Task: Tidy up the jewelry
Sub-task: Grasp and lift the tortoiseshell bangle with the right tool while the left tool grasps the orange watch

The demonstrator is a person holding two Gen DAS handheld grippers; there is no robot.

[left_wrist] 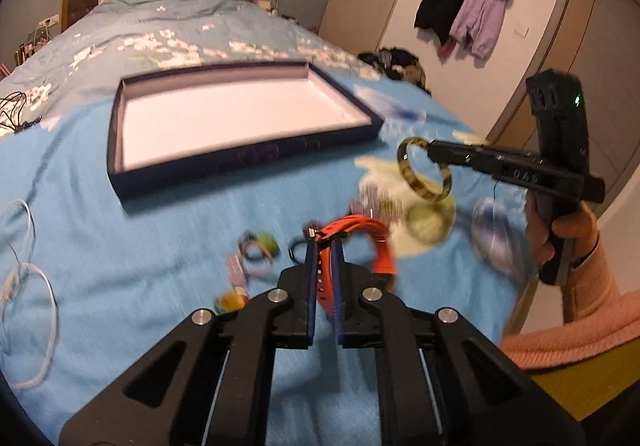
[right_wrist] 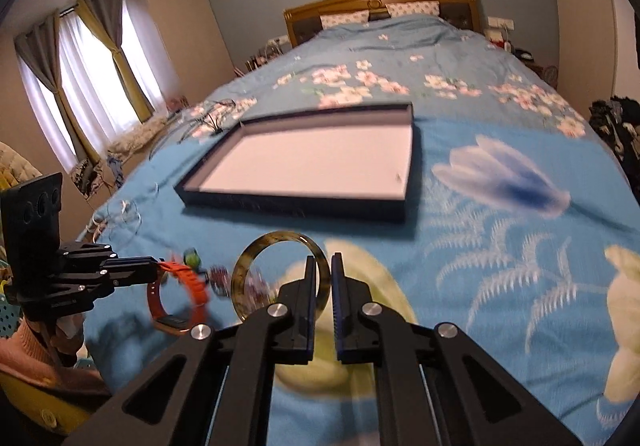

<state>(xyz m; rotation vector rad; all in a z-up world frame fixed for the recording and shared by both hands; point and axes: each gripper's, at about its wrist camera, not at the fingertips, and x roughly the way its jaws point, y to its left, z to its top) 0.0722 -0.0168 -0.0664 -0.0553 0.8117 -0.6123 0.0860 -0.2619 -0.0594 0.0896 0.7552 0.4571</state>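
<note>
My left gripper [left_wrist: 325, 242] is shut on the strap of an orange watch [left_wrist: 362, 234], lifted off the blue bedspread; from the right wrist view that gripper [right_wrist: 158, 265] shows at the left with the watch [right_wrist: 180, 298] hanging from it. My right gripper [right_wrist: 323, 260] is shut on a mottled green-brown bangle [right_wrist: 256, 250], held above the bed, and appears in the left wrist view [left_wrist: 431, 149] with the bangle [left_wrist: 404, 161]. A shallow dark-blue tray [left_wrist: 128, 189] [right_wrist: 408, 169] with a white floor lies on the bed beyond both grippers. Small rings and hair ties [left_wrist: 256, 250] lie on the bedspread near the left gripper.
White wire hoops [left_wrist: 36, 286] lie on the bed at the left. A person's hand and pink sleeve [left_wrist: 592, 286] hold the right gripper. Black cables [left_wrist: 16, 109] lie beyond the tray's left. The headboard [right_wrist: 380, 1] is far back; coats [left_wrist: 464, 5] hang on the wall at right.
</note>
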